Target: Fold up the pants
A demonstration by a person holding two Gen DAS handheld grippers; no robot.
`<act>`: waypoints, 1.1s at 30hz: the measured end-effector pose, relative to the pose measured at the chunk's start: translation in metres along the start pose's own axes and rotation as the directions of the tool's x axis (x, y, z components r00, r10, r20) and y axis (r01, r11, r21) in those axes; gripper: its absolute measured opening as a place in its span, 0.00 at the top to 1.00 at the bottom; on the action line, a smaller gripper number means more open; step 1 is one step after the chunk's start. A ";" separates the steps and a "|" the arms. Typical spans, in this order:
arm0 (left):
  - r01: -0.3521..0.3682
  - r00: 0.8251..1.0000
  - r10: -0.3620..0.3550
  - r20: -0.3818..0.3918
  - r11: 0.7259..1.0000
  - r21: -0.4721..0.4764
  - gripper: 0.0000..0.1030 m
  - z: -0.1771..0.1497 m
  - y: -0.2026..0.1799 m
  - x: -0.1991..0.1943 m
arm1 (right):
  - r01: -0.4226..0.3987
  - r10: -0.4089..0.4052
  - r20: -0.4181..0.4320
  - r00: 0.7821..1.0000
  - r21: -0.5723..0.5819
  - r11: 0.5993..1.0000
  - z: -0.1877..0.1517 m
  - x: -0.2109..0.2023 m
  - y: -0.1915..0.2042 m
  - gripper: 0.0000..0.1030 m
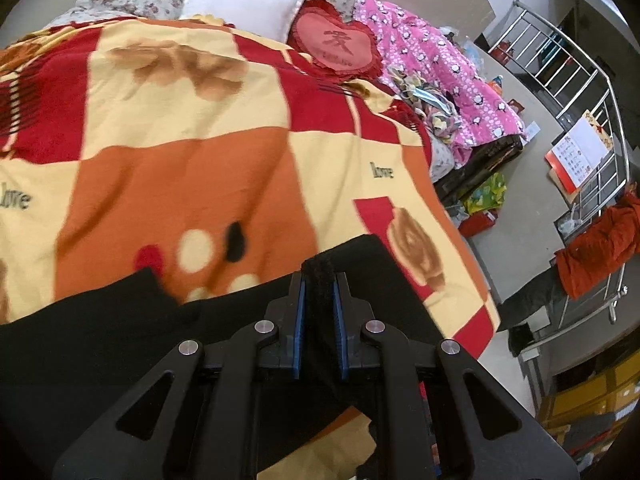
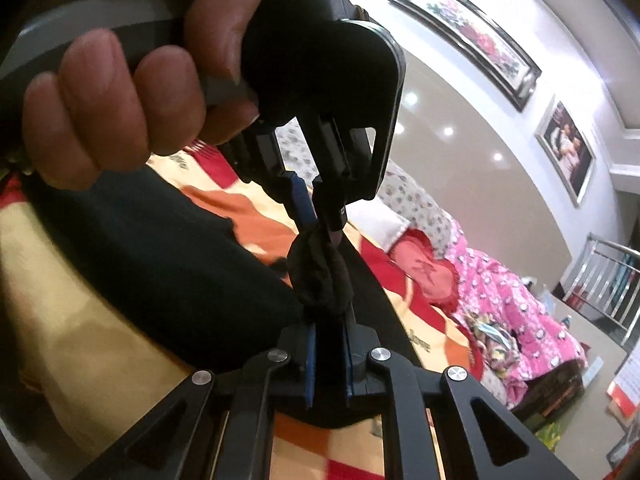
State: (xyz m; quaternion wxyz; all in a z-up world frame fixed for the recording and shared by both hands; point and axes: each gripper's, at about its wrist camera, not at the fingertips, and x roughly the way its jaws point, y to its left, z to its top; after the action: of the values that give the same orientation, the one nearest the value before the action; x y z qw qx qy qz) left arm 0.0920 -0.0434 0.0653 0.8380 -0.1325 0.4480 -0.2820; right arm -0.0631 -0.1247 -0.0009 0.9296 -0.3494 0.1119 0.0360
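Observation:
Black pants (image 1: 100, 320) lie on the red, orange and cream blanket (image 1: 180, 140) of a bed. My left gripper (image 1: 319, 280) is shut on a bunched fold of the pants, held up between its blue pads. In the right wrist view my right gripper (image 2: 330, 328) is shut on a bunched edge of the pants (image 2: 160, 248). The left gripper (image 2: 320, 216), held in a hand (image 2: 120, 80), grips the same bunch of cloth just beyond it. The two grippers are close together, tips nearly touching.
A white pillow (image 1: 240, 0), a red heart cushion (image 1: 340, 46) and a pink quilt (image 1: 440, 68) lie at the bed's far end. The bed's right edge drops to a grey floor (image 1: 520, 184) with clutter, a steel rack (image 1: 580, 92) and orange clothing (image 1: 600, 252).

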 end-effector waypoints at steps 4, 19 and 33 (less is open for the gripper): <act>-0.021 1.000 0.021 0.021 1.000 0.001 0.88 -0.011 0.019 -0.017 | -0.040 0.040 0.027 0.999 -0.017 0.999 0.011 -0.008 0.017 0.91; -0.048 0.997 0.052 0.052 0.996 -0.070 0.88 -0.031 0.070 -0.040 | -0.144 0.144 0.031 0.989 -0.014 0.990 0.041 -0.010 0.052 0.91; -0.100 0.992 0.108 0.063 0.988 -0.122 0.83 -0.039 0.101 -0.027 | -0.219 0.218 -0.050 0.975 -0.003 0.976 0.038 0.012 0.074 0.90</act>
State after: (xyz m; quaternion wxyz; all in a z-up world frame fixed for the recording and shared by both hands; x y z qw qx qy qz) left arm 0.0833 0.0549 0.0140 0.8573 -0.1683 0.4408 -0.2061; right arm -0.0551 -0.0438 -0.0232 0.9154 -0.3396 0.1725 0.1297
